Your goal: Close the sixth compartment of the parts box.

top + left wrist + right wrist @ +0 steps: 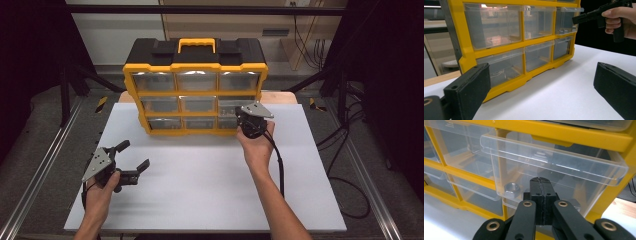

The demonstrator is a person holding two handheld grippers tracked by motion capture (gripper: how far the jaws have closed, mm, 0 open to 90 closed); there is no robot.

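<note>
Clear drawers: nine; nut: one

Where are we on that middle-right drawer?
Done: the middle-right drawer of the yellow organizer sticks partly out, nuts inside. In hand: the right gripper, jaws shut, sits at its clear front. Left: whether it goes in or out next is unclear. The left gripper waits open on the table.
</note>
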